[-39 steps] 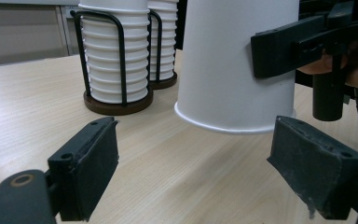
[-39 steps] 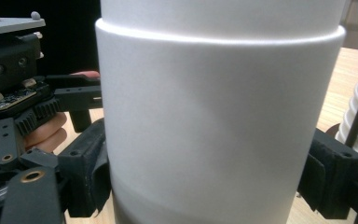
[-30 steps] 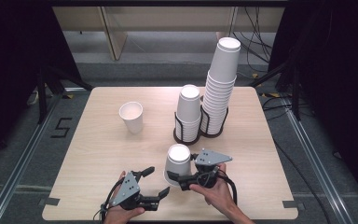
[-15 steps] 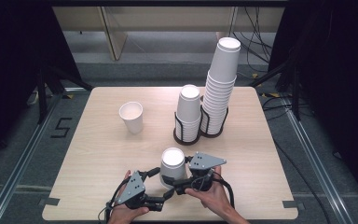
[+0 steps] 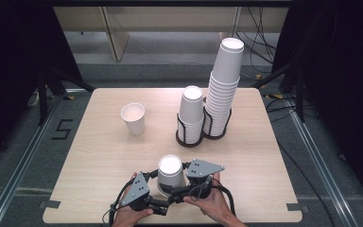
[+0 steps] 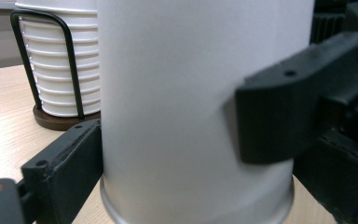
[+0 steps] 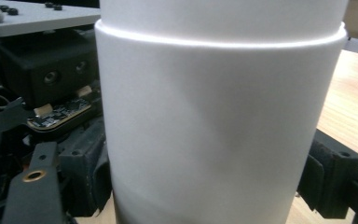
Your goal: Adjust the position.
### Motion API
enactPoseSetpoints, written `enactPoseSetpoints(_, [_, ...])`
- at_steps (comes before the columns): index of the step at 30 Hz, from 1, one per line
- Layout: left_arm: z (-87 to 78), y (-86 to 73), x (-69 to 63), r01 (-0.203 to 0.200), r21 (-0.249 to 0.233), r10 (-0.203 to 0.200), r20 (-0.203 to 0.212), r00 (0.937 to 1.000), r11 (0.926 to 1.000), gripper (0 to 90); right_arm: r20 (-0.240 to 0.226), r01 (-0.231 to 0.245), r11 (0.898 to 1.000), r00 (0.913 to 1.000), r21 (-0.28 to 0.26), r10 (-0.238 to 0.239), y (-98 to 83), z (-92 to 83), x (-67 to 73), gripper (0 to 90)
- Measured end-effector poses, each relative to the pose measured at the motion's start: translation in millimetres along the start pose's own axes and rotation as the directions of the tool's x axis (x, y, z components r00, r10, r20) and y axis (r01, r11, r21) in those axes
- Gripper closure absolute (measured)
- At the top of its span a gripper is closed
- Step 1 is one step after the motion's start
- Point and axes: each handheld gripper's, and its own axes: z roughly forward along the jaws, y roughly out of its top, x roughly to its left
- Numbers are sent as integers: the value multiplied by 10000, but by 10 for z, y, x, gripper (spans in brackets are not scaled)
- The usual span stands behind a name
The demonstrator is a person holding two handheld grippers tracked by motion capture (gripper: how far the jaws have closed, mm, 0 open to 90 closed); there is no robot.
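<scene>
While both grippers flank the upturned paper cup [image 5: 170, 174] at the table's [image 5: 99, 156] near edge, we see the right gripper [image 5: 189, 182] clamping it; the left gripper's [image 5: 153, 182] jaws have just been opening around it.

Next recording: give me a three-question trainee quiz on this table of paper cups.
1. How many wire holders with cup stacks stand on the table?
2. True or false: the lone cup at the left stands with its mouth down.
3. The front cup, nearest the person, is: A) lying on its side; B) standing on the table; C) sitting in a holder.
Key: 1. two; 2. false, its mouth faces up; 3. B.
</scene>
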Motion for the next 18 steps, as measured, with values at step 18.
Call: enactPoseSetpoints(18, [-22, 78, -34, -706, 408, 693, 309, 9971, 9967, 151, -288, 183, 9987, 9994, 472, -169, 126, -72, -12, 144])
